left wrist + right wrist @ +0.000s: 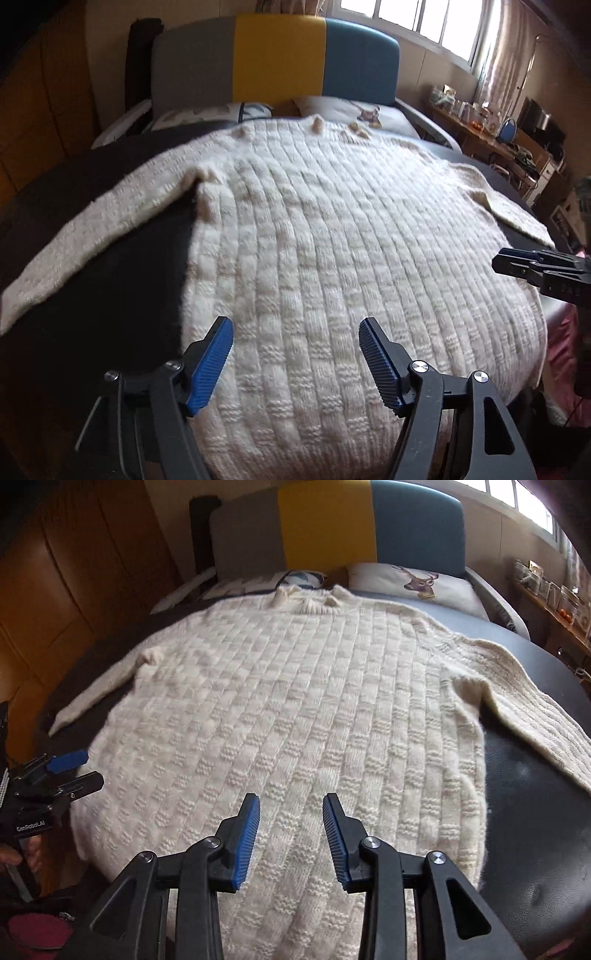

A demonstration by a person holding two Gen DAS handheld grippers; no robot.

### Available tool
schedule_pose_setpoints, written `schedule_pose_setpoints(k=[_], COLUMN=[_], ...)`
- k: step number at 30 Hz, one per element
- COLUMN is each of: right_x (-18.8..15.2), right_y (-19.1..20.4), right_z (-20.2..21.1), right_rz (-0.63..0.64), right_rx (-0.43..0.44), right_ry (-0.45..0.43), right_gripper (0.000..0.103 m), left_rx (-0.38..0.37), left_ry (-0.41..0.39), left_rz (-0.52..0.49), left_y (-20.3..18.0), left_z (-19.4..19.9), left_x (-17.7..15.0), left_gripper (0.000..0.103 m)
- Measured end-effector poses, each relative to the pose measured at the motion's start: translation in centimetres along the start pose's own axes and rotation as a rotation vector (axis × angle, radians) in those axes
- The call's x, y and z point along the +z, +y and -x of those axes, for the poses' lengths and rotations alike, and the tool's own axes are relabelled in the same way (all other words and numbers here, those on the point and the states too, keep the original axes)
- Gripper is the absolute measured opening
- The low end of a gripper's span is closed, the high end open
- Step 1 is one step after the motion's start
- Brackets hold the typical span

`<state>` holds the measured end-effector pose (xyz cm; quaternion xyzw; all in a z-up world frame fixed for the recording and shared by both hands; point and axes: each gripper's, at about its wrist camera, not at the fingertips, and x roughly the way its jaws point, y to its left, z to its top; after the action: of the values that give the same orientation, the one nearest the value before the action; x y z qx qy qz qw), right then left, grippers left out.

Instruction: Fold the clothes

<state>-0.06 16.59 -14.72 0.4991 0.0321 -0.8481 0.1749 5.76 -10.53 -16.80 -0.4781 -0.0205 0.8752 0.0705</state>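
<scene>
A cream knitted sweater (325,236) (295,709) lies spread flat on a dark bed cover, collar toward the headboard and hem toward me. Its left sleeve (85,236) (99,690) angles out over the dark cover, and its right sleeve (517,206) (532,709) does the same on the other side. My left gripper (295,332) hovers open above the hem, nothing between its blue pads. My right gripper (291,808) also stands open over the hem's middle. Each gripper shows at the edge of the other's view: the right gripper (496,260) and the left gripper (88,770).
A grey, yellow and blue headboard (277,59) (332,528) stands at the far end, with pillows (413,583) in front of it. A cluttered desk (498,136) lines the right wall under a window. Wooden wardrobe doors (74,572) run along the left. A hand (18,856) holds the left gripper.
</scene>
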Motion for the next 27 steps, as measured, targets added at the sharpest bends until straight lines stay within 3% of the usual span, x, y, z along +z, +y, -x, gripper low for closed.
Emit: schedule_pose_setpoints(k=[1, 4, 8, 10, 15, 21, 23, 27], right_x=[-0.4, -1.7, -2.3, -2.1, 0.9, 5.9, 7.1, 9.9], right_y=[-0.4, -2.4, -5.0, -5.5, -3.8, 0.9, 2.5, 2.2], right_z=[-0.5, -1.0, -0.7, -0.5, -0.1, -2.1, -2.9, -4.3], right_rz=[-0.006, -0.046, -0.120, -0.149, -0.122, 0.000, 0.052, 0.036], right_rx=[-0.015, -0.036, -0.005, 0.012, 0.084, 0.169, 0.149, 0.133], right_ry=[0.011, 0.006, -0.006, -0.003, -0.044, -0.056, -0.060, -0.076], right_gripper=[0.036, 0.036, 0.034, 0.036, 0.036, 0.036, 0.036, 0.036], left_rx=[0.007, 0.013, -0.107, -0.128, -0.113, -0.112, -0.119, -0.126], left_ry=[0.034, 0.029, 0.007, -0.033, -0.056, -0.044, -0.067, -0.120], left_rz=[0.010, 0.046, 0.162, 0.199, 0.333, 0.559, 0.540, 0.390], left_y=[0.1, 1.1, 3.0, 3.7, 8.4, 14.1, 14.1, 11.9], left_z=[-0.8, -1.1, -0.2, 0.6, 0.0, -1.5, -1.3, -1.1], left_x=[-0.6, -1.3, -0.3, 0.6, 3.9, 6.0, 7.1, 10.9], left_gripper=[0.072, 0.085, 0.083, 0.083, 0.083, 0.074, 0.073, 0.073])
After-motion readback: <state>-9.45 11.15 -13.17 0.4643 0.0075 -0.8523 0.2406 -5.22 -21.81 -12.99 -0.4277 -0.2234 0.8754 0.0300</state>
